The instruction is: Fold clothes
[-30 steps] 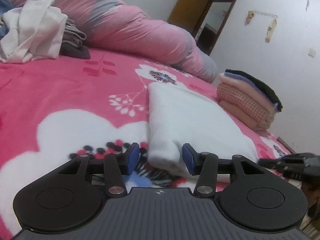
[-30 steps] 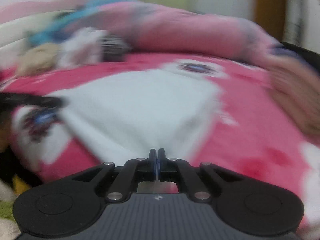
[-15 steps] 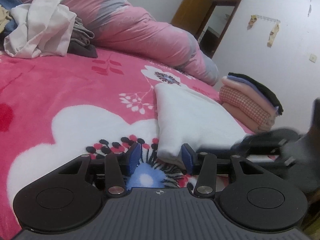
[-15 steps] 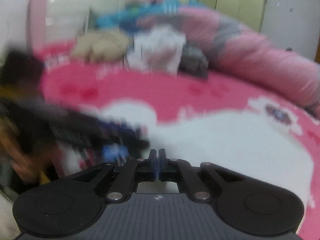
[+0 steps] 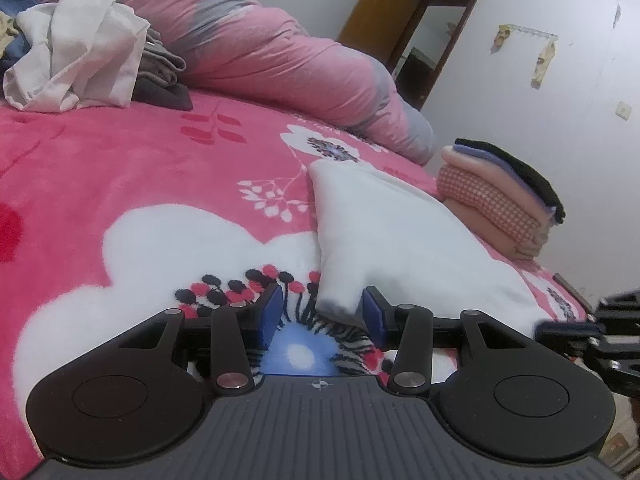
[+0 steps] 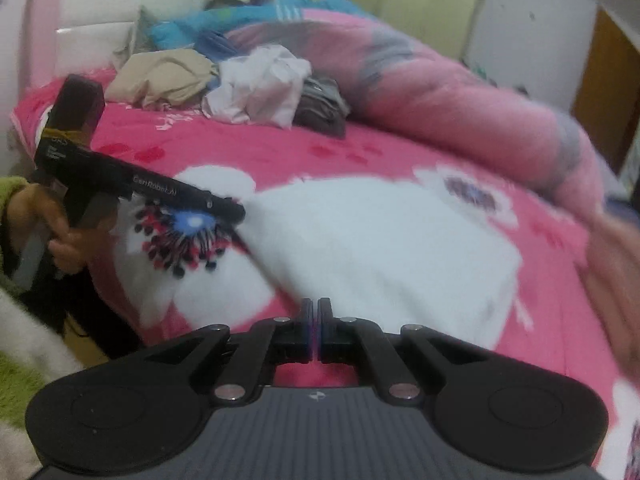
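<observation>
Both claws are matte black with blue pads, silver pivot screws, ribbed grey bodies; the left claw (image 6: 236,216) has white lettering, fuzzy green sleeve (image 6: 10,188) behind.

A folded white garment (image 5: 400,240) lay flat on the pink floral blanket (image 5: 120,168). Beyond its far corner on the blanket sat a neat stack of folded clothes (image 5: 500,200); well away from it, unfolded clothes (image 6: 224,80) lay heaped together.

A home bedroom: wide bed under a pink floral blanket (image 5: 120,168), rolled pink-and-grey duvet (image 5: 280,60), padded headboard (image 6: 92,12), heap of unfolded clothes (image 6: 256,84), folded stack (image 5: 500,196), wooden door (image 5: 376,12), pale wardrobe (image 6: 420,4).
</observation>
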The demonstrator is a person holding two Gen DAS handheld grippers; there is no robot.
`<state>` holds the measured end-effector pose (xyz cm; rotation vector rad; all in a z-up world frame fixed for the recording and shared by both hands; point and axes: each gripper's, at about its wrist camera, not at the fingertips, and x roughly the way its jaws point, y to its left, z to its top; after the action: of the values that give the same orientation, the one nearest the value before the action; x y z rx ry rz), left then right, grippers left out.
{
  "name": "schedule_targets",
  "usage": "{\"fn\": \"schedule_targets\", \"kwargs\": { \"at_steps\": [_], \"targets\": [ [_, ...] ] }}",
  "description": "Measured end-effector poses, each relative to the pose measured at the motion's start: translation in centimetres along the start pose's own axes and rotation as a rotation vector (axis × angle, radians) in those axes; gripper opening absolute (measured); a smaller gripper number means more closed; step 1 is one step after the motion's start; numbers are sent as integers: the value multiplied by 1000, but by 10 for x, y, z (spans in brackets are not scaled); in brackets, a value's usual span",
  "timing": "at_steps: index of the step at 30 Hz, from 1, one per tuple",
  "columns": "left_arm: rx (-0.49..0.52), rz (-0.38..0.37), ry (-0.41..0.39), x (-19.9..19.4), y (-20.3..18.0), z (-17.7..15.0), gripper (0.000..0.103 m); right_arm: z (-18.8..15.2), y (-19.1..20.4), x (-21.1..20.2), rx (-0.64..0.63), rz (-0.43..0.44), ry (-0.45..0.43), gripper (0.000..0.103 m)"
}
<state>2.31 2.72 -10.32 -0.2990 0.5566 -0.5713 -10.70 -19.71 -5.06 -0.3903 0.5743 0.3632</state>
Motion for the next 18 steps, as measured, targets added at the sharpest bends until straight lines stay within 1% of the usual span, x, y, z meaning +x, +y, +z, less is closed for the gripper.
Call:
{"fn": "schedule_targets", "kwargs": {
  "at_steps": [1,3,4,7,9,10,13,15,16,17,18],
  "targets": [
    [1,3,2,0,-1,1,45,-1,0,6,-28,-20,10,0],
    [1,6,1,0,-1,0,46,-12,-14,20,-29,-90,86,0],
    [1,8,0,0,-1,0,46,-24,-25,21,5,-110,114,0],
    [1,12,0,0,-2,0,46,-53,-56,-9,193,-156,164,0],
    [-2,9,4,1,-2,1,46,-70,-66,-31,253,-231,199,0],
    [-3,7,6,0,-1,1,46,-75,-71,-40,319,-232,189,0],
    [0,10,10,-1,-2,3,46,-79,-91,-56,593,-137,65,1],
    [4,16,10,-2,-4,5,46,-79,-100,-57,729,-60,-26,11],
    [4,22,5,-4,-5,6,46,-79,-102,-54,769,-38,-43,26],
    [6,28,-1,-6,-6,7,46,-78,-105,-50,807,-16,-57,31],
    [12,36,-8,-9,-8,7,46,-76,-104,-48,800,-14,-54,31]
  ]
}}
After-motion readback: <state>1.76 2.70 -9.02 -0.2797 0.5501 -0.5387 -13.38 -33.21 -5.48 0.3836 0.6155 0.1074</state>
